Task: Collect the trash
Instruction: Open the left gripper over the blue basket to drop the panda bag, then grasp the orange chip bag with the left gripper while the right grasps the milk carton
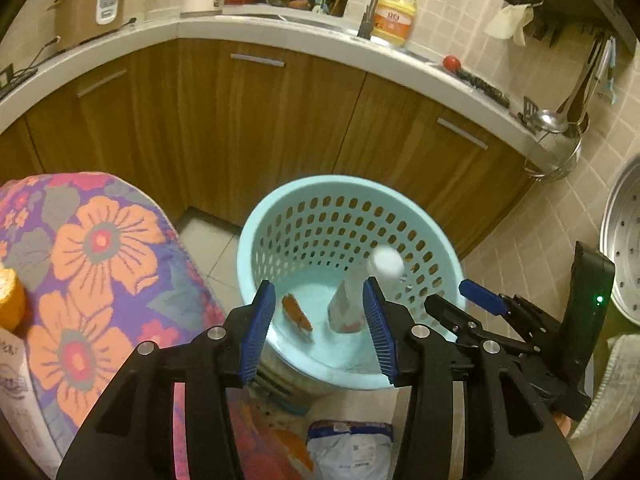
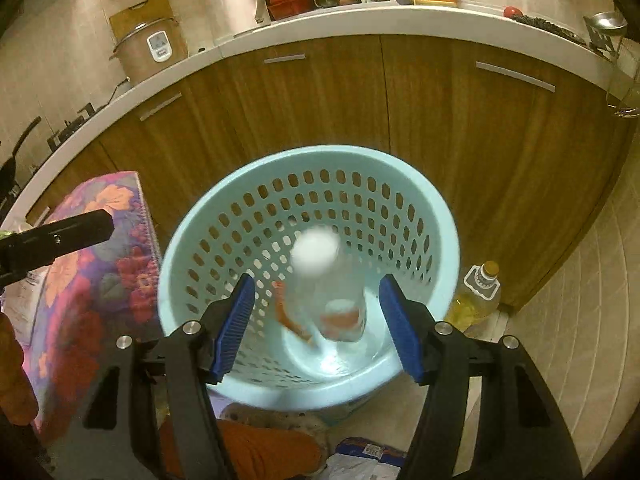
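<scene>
Clear bottle (image 2: 324,292) w/ white cap, blurred, sits mid-frame inside blue basket (image 2: 436,216), beyond and between right gripper (image 2: 318,326) jaws; not touching. Both jaws wide open, empty; left gripper (image 1: 320,330) likewise.

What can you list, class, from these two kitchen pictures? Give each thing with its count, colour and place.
basket: one, light blue, on the floor before the cabinets
plastic bottle: one, clear with white cap, blurred, inside the basket
peel-like scrap: one, orange, on the basket bottom
oil bottle: one, yellow, on the floor right of the basket
floral cloth: one, purple and orange, left of the basket
rice cooker: one, tan, on the counter
detergent jug: one, yellow, by the tap
tomato: one, red, on the counter
left claw: open, above the basket
right claw: open, above the basket
</scene>
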